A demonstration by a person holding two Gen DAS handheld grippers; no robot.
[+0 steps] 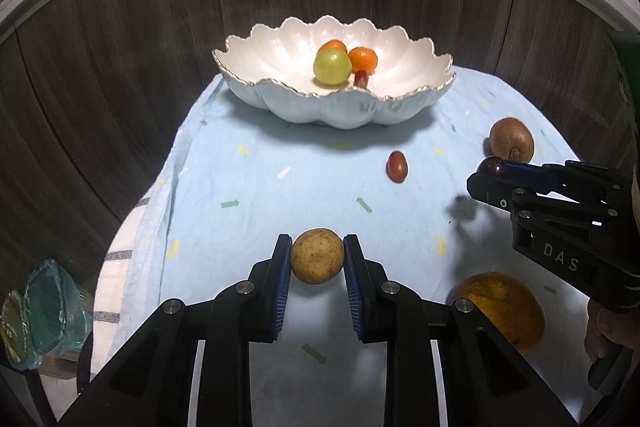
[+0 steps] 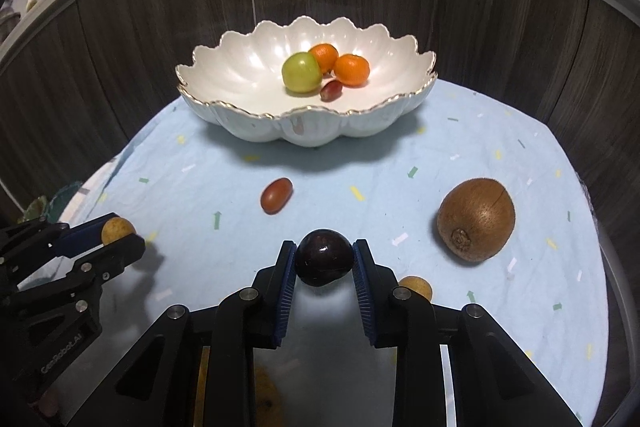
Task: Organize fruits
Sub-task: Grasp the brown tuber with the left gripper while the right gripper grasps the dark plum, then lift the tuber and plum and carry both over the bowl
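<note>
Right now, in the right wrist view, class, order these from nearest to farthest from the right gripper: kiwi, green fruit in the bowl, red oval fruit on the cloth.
1. Red oval fruit, on the cloth just ahead of the right gripper, slightly left.
2. Kiwi, off to the right on the cloth.
3. Green fruit, far ahead inside the bowl.

2 wrist fisheyes, close, angled down – both facing the bowl (image 1: pixel 256 95) (shared), each catching the other gripper

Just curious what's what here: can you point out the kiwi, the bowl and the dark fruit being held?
kiwi (image 2: pixel 476 219), right wrist view, middle of its brown skin.
bowl (image 2: pixel 240 125), right wrist view, outer front wall.
dark fruit (image 2: pixel 323 257), right wrist view, its glossy front.
</note>
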